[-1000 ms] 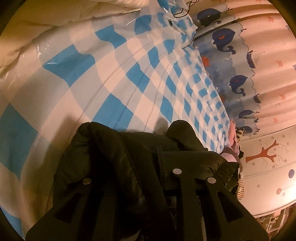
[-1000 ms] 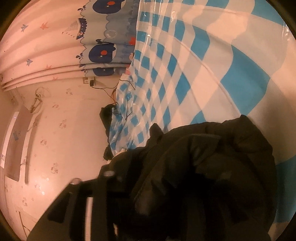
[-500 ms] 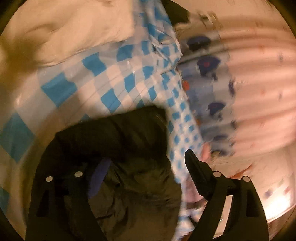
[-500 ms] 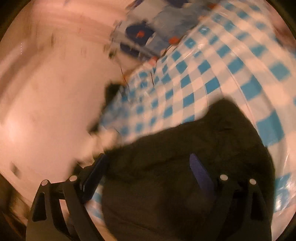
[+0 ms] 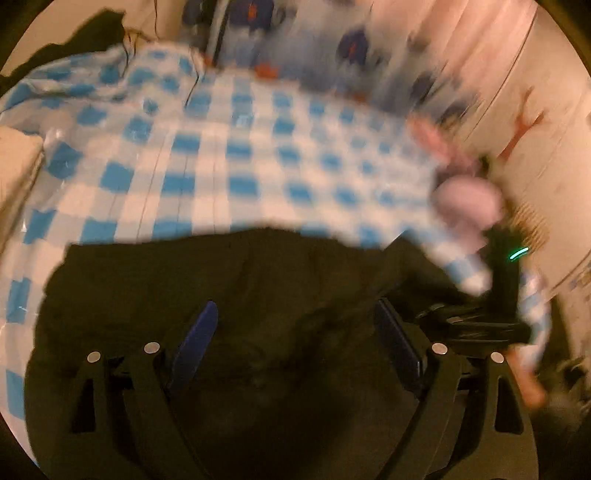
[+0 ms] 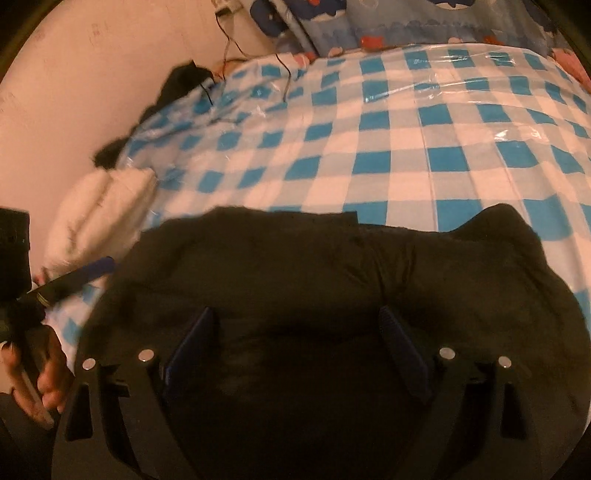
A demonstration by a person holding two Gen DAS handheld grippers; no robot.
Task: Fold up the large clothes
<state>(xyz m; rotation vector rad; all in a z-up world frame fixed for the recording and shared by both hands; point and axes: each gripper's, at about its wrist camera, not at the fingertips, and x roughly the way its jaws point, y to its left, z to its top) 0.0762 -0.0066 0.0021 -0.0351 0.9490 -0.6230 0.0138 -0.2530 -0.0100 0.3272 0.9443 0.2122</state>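
- Left gripper (image 5: 295, 332), jaws spread wide, hangs above a dark garment (image 5: 258, 280).
- The garment lies at the near edge of a blue-checked bedcover (image 5: 236, 155).
- Blurred whale-print curtain (image 5: 332, 40) beyond.

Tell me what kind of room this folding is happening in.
Most likely a bedroom, perhaps a child's. The black garment lies on a bed with a blue-and-white checked cover, a white pillow sits at its edge, and a whale-print curtain hangs behind.
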